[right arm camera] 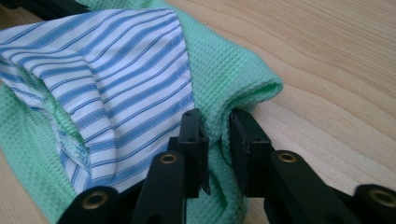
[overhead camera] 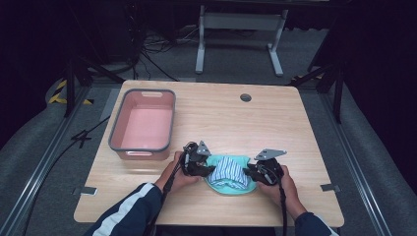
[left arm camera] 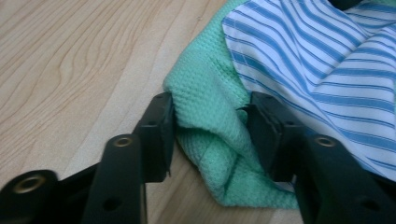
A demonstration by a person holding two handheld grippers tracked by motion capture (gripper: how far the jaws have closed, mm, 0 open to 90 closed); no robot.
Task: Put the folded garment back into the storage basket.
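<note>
The pink bin at far left seems empty. Near it, the left gripper and right gripper each pinch the green cloth under the striped cloth.

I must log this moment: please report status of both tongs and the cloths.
Left tongs and right tongs both pinch the green cloth edges. Striped cloth lies on it. Pink bin apart, nothing blocking.

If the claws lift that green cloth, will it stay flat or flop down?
Probably flop: the green cloth already bunches where the right claw pinches it. The striped cloth lying loose on top may slide off. It looks light.
</note>
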